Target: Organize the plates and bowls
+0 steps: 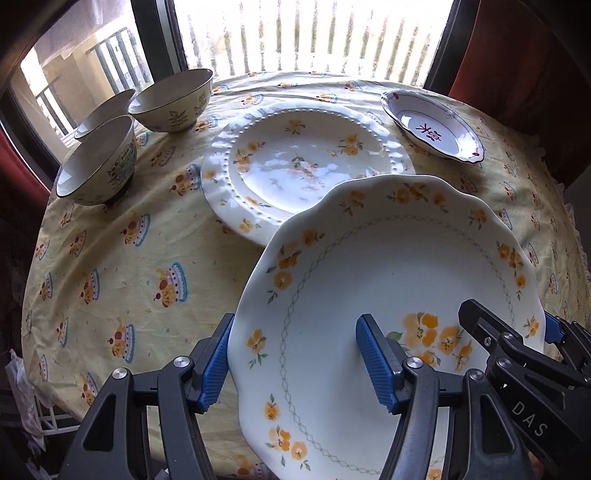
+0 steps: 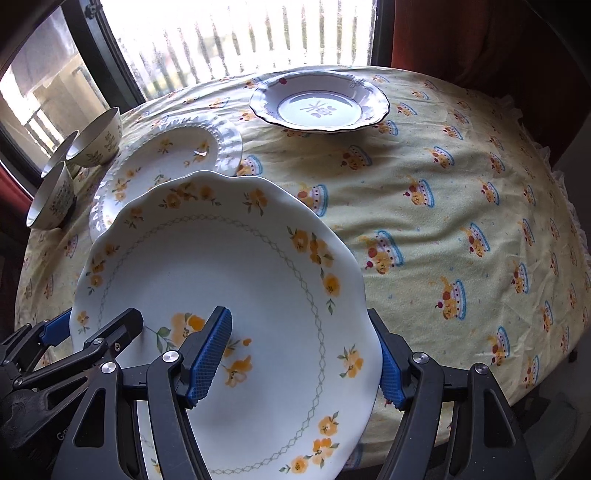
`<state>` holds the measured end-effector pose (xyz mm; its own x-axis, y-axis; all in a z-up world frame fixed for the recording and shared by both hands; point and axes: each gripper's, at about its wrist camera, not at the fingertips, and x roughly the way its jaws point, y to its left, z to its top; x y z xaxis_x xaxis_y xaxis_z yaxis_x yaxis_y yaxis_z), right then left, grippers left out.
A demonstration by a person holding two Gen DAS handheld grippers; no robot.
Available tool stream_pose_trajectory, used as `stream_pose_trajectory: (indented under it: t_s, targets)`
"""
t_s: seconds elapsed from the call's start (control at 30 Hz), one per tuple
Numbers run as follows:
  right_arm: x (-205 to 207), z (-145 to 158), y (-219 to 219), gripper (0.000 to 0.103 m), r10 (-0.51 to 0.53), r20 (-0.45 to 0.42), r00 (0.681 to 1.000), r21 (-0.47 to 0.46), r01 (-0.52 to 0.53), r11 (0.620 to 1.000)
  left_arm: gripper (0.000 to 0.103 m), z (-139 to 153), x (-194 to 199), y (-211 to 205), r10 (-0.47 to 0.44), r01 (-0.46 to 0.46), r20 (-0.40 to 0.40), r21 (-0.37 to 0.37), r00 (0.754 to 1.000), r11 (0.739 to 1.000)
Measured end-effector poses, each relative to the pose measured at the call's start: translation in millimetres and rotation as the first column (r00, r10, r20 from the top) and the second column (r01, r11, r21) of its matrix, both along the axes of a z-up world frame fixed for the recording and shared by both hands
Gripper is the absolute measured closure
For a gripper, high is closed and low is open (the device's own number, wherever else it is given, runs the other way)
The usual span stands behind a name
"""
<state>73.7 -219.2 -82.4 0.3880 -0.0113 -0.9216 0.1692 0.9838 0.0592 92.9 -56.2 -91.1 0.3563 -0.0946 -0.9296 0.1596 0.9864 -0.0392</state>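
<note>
A white scalloped plate with yellow flowers (image 1: 399,266) (image 2: 229,266) is held tilted above the table. My left gripper (image 1: 295,363) is shut on its left rim and my right gripper (image 2: 306,354) is shut on its right rim. Its far edge overlaps a beaded floral plate (image 1: 295,162) (image 2: 159,162) lying on the table. A white dish with red marks (image 1: 432,127) (image 2: 319,105) sits at the far right. Three bowls (image 1: 99,162) (image 2: 55,201) stand at the far left; the nearest has a dark foot.
The round table is covered by a yellow cloth (image 1: 147,258) (image 2: 461,206) with cake prints. A window with railings (image 1: 295,33) is right behind the table. A dark red chair back (image 1: 524,74) stands at the far right.
</note>
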Motion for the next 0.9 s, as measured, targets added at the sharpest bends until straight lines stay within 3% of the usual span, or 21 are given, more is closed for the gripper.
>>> stream_pose_trajectory:
  t_s: [0.37,0.9]
  targets:
    - [5.3,-0.2,97.8,0.028,-0.03,0.017,0.999,-0.006,0.03,1.0,0.038,1.0,13.0,94.4,-0.006,0.006,0.033,-0.009,0.999,1.0]
    - [34.4,-24.3,206.9,0.028,0.06,-0.032,0.998,-0.009,-0.06,0.998,0.037,-27.4,26.9,195.2,0.094,-0.095,-0.042,-0.001,0.995,0.996]
